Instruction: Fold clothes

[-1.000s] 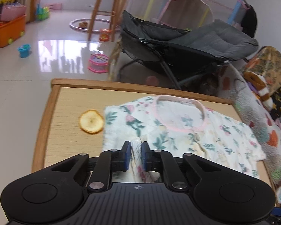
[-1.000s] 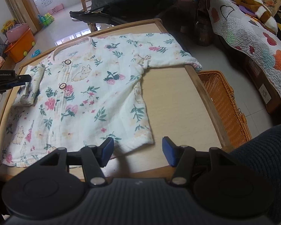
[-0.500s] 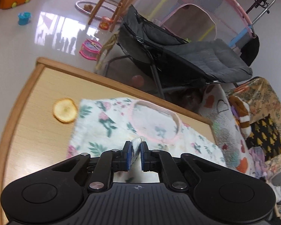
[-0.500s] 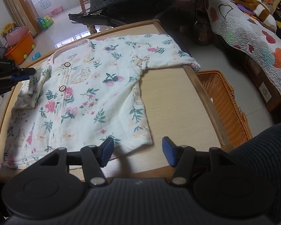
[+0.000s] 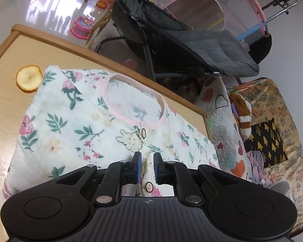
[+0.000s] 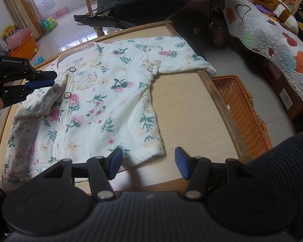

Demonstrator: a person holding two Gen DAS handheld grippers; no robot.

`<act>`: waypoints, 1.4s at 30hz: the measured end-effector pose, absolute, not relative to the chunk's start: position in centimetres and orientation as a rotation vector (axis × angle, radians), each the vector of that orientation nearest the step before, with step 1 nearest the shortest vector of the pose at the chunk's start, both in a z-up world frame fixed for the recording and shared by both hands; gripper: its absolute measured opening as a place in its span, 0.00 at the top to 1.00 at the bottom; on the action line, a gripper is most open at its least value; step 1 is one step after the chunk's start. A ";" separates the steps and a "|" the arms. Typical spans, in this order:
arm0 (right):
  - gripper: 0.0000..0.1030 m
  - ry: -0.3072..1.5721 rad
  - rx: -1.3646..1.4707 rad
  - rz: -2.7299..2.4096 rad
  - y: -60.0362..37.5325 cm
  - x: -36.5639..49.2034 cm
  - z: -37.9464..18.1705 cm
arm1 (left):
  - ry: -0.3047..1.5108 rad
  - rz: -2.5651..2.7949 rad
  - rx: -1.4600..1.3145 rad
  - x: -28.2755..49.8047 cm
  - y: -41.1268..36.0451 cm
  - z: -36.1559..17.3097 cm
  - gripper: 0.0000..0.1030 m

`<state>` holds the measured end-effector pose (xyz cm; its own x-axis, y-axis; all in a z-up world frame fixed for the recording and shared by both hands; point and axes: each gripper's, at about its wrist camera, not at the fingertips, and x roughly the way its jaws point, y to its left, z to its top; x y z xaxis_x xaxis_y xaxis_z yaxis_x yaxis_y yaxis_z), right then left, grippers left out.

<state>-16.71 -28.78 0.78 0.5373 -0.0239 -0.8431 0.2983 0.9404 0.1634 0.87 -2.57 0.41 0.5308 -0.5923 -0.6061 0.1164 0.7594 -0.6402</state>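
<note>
- Two views. Left wrist: the left hand-held gripper [image 5: 145, 168] hangs over the shirt [image 5: 74, 133] by its button placket, jaws opening, soft cloth between the pads but seemingly not pinched. The shirt lies on the wooden surface [image 5: 4, 104]; its near sleeve is folded inward. A round fruit slice [image 5: 28, 77] touches the shirt's corner.
- Right wrist: the right hand-held gripper [image 6: 148, 164] stands half open and empty, just off the hem. The shirt is crinkled floral cotton with pink neck trim; its far sleeve hangs past the surface's edge, above a wicker basket [image 6: 242, 117].
- Risk: the limp sleeve may slump open once freed; the slice could stain the cloth.
</note>
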 end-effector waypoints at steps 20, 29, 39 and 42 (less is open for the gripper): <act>0.45 0.987 0.311 -0.193 -28.9 -16.6 0.9 | 0.909 -0.299 -0.515 -2.4 2.2 0.3 0.81; 0.45 0.902 0.384 -0.236 -32.1 -15.7 3.2 | 0.914 -0.333 -0.443 -8.8 4.0 2.2 0.80; 0.45 0.819 0.382 -0.367 -39.3 -11.9 5.2 | 0.888 -0.342 -0.425 -14.1 6.3 -0.5 0.67; 0.45 0.818 0.382 -0.386 -40.5 -11.0 5.1 | 0.890 -0.346 -0.423 -13.9 6.5 -0.4 0.67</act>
<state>-10.97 -40.52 5.13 0.6231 -0.1824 -0.7606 0.4707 0.8640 0.1785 -13.92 6.48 -0.42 0.5842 -0.4581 -0.6700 0.1144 0.8637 -0.4908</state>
